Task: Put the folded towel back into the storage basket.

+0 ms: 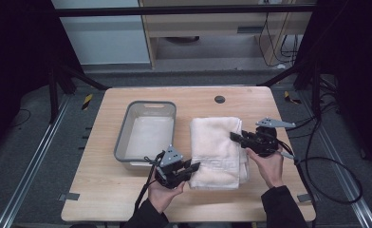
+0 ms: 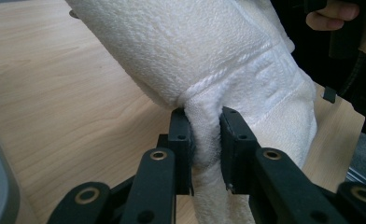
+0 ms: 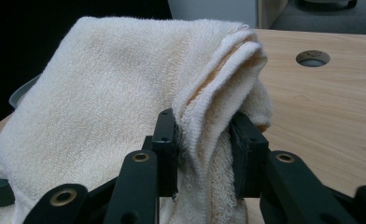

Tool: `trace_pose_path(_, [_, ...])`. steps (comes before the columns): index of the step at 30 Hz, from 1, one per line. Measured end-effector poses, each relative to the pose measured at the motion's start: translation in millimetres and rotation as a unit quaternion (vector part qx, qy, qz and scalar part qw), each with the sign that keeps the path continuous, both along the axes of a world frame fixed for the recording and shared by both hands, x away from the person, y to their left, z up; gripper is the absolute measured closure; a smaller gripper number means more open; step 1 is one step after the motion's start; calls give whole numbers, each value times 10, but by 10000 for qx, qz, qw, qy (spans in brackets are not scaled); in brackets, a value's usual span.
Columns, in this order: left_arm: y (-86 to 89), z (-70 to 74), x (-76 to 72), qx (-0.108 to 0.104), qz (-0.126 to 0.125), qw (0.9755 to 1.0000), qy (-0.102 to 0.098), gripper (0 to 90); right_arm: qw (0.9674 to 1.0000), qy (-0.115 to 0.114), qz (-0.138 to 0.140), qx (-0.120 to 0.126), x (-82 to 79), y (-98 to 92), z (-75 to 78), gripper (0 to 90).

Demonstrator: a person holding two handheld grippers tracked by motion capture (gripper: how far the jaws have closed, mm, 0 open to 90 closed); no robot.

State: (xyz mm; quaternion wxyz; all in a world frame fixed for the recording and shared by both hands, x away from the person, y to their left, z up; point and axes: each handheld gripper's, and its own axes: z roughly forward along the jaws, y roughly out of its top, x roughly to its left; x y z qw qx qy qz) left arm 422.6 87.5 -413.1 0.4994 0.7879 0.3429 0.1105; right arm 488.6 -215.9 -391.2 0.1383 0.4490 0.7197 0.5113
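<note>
The wooden table point(image 1: 127, 190) spreads out under me, pale and broad, with a small round hole point(image 1: 219, 99) near its far edge. On its left half sits the grey bin point(image 1: 121, 137), a shallow rectangular tub, standing just to the left of my work. Right of the bin, about mid-table, lies the folded cream towel point(image 1: 217, 147), long side running near to far, and that is what I have hold of at both ends. My left gripper point(image 1: 192, 167) comes in at the towel's near left corner, and looking along it I see my fingers point(image 2: 181, 135) pinched tight on a bunched fold of terry cloth just below the woven band, the cloth squeezed narrow between the pads, the rest of the towel draping up and away over the tabletop. My right gripper point(image 1: 235, 137) is on the towel's far right edge, and there too my fingers point(image 3: 168, 140) are clamped on a thick pinch of stacked layers, the folded edges fanning out above the pads, the hole in the table off to the right beyond. Both grips closed firmly on cloth, nothing slack in either. From above, my two hands sit on opposite sides of the towel, cables trailing back off the near and right edges of the table.
</note>
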Motion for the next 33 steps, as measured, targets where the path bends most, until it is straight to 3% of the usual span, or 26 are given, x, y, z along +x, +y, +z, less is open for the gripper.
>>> trace_pose_path(16, [222,254,32,-105,173,9992,-331,757,9992,-401,18,-11,73,237,314,673])
trace_pose_path(33, [432,425,68,-240,339,9976,-555,757,9980,-629,58,-52,132,462,566,673])
